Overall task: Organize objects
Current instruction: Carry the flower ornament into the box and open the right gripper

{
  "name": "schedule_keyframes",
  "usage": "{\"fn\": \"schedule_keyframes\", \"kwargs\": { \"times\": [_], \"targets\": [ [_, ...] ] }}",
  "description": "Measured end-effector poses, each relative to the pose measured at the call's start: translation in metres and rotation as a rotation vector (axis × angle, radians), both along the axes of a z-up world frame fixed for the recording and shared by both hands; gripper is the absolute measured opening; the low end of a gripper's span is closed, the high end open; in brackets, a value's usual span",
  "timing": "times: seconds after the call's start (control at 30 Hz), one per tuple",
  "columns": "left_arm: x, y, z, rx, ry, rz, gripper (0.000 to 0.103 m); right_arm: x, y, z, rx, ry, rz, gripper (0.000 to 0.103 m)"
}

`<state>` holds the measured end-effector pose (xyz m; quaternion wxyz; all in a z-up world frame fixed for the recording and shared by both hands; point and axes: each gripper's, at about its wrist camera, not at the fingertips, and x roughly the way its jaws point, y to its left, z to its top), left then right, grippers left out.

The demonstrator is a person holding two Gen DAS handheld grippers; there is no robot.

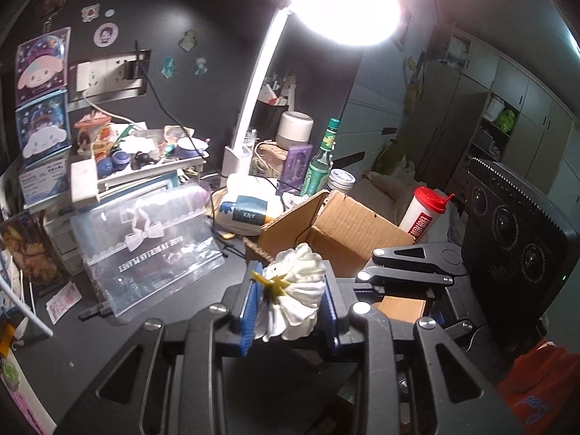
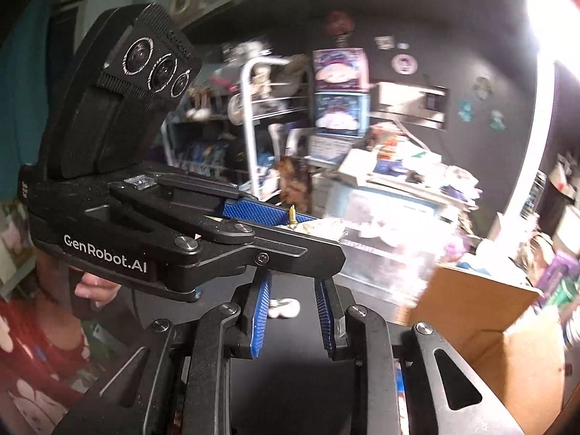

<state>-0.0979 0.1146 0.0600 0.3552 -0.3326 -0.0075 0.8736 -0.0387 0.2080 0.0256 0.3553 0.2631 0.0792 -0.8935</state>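
Note:
My left gripper [image 1: 290,290] is shut on a white fabric flower with a yellow star centre [image 1: 295,291], held above the desk just in front of an open cardboard box [image 1: 340,232]. The same flower shows edge-on in the right wrist view [image 2: 322,225], between the left gripper's blue pads [image 2: 253,214]. My right gripper [image 2: 291,308] is open and empty, its blue pads apart, just below and behind the left gripper. It shows at the right in the left wrist view [image 1: 417,264], beside the box. The box shows at the lower right in the right wrist view [image 2: 482,311].
A white desk lamp [image 1: 253,108] glares over the dark desk [image 1: 90,344]. A clear plastic pouch with a bow print [image 1: 152,246] stands left of the box. A green bottle [image 1: 320,159], a red-capped white bottle [image 1: 426,214], a cluttered tray [image 1: 137,159] and a white wire rack [image 2: 275,116] crowd the back.

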Motion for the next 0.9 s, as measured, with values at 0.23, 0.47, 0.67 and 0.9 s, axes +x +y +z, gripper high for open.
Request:
{"fn": "schedule_keyframes", "kwargs": {
  "times": [0.23,0.47,0.67,0.9],
  "targets": [
    [-0.029,0.068,0.0,-0.046,-0.041,-0.086,0.027,-0.018,0.058,0.001,-0.008,-0.062,-0.109,0.02],
    [-0.048,0.107,-0.012,-0.095,-0.095,-0.129,0.027,-0.035,0.089,-0.009,0.011,-0.151,-0.169,0.02],
    [-0.051,0.116,-0.018,-0.111,-0.123,-0.147,0.042,-0.038,0.099,-0.018,0.06,-0.177,-0.209,0.02],
    [-0.036,0.102,0.002,-0.117,-0.034,-0.127,0.08,-0.033,0.1,-0.014,0.131,-0.115,-0.281,0.045]
  ]
}}
